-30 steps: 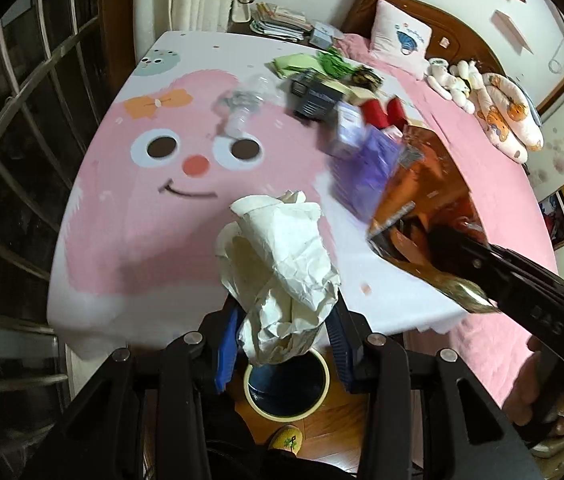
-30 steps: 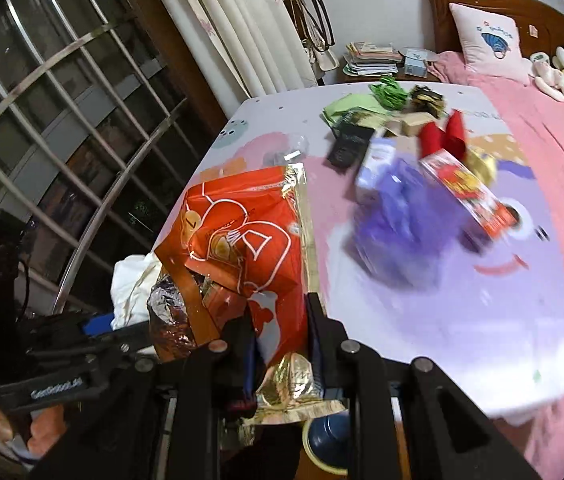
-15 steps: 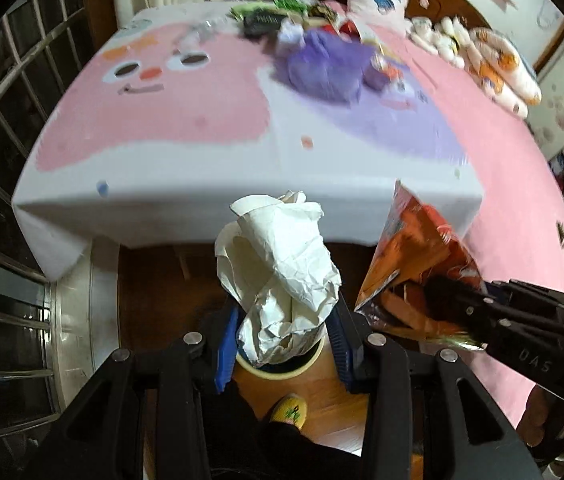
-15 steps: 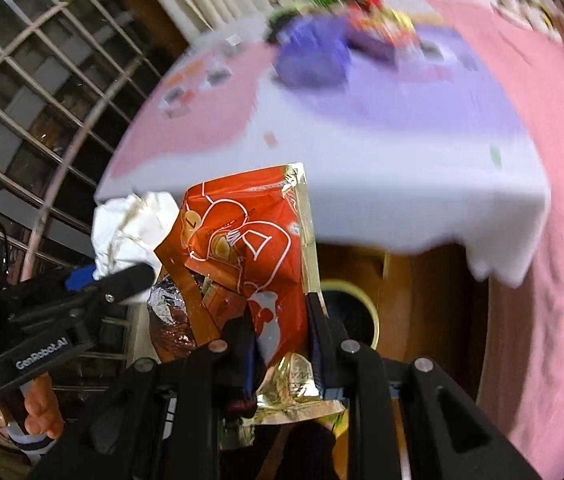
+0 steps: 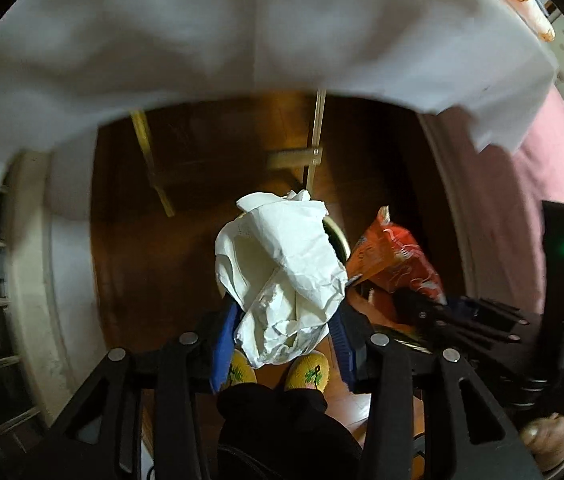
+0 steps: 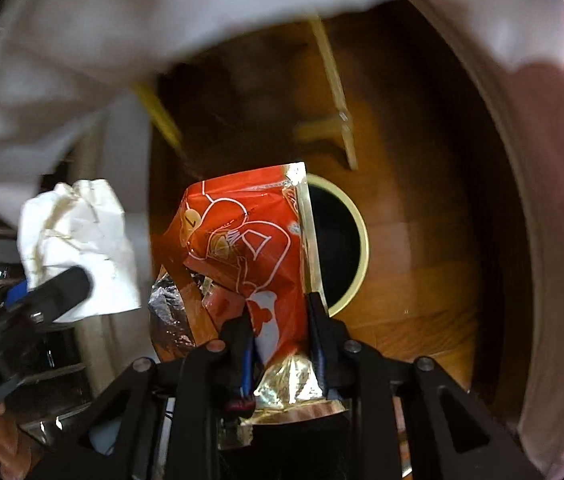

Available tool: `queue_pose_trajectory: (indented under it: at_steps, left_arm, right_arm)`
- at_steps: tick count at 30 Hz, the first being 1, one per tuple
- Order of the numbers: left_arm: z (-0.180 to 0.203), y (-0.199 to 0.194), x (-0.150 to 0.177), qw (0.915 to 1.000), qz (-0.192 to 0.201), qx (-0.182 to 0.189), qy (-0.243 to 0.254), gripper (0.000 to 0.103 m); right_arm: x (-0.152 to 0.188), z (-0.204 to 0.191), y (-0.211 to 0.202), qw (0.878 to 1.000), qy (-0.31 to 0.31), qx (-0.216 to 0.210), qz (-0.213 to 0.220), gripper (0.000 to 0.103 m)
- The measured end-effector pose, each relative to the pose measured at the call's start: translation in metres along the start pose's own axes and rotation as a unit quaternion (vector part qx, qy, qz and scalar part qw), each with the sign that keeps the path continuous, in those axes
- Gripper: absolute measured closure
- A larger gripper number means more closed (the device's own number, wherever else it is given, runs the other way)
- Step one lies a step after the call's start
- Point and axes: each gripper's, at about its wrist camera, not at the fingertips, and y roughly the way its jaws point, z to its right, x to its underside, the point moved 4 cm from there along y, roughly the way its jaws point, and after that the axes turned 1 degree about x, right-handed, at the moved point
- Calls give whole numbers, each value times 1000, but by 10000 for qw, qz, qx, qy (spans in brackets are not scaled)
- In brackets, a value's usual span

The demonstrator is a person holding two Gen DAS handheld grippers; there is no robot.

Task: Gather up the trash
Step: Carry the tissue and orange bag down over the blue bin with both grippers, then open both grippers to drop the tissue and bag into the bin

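Both grippers point steeply down at the wooden floor [image 6: 422,280], below the hanging edge of a white tablecloth [image 5: 241,32]. Left gripper [image 5: 282,336] has a crumpled white paper wad [image 5: 282,276] between its blue-padded fingers [image 5: 223,348]; the jaws are opening slightly, with the wad filling the gap and bulging well above the tips. Right gripper [image 6: 279,332] has an orange foil snack bag [image 6: 249,240] between its fingers, lower gold end of the bag down in the gap, the bag standing up above the tips; these jaws are opening too, only narrowly apart, bag between them. A round dark bin with a pale rim [image 6: 364,248] stands on the floor; in the right wrist view it sits just behind and right of the bag, partly hidden by it. In the left wrist view only a sliver of rim shows behind the wad. Yellow slippers [image 5: 314,372] show below the wad. Pink bedding [image 5: 554,216] at right. Table legs [image 6: 334,80] behind the bin, blurred.
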Motion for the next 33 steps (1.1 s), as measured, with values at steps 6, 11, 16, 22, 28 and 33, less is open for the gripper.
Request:
queue_pose_trajectory:
  at_steps: [6,11,16,22,28,33]
  left_arm:
    - [-4,80,0,9998,-154,26,113,55]
    - [-14,118,-8,9998,-103,-45,187,23]
    - [-29,131,-15,9998,-67,-147,118,12]
    - [-31,114,-19,9995,106,-231,168,12]
    - [-25,69,-25,9989,322,-255,237,12]
    - [-18,18,-34,9978,548,-214,318,12]
  right_arm:
    - [-2,23,85,9991,377,124,-179,71]
    - [-13,35,127,9981,595,46,-158,47]
    - [-22,40,143,9978,648,33,-98,40]
    - [-27,36,130,9977,664,90,34,40]
    - [-28,24,93,9978,617,85,217,40]
    - [-22,9,48,9977,574,-17,348,40]
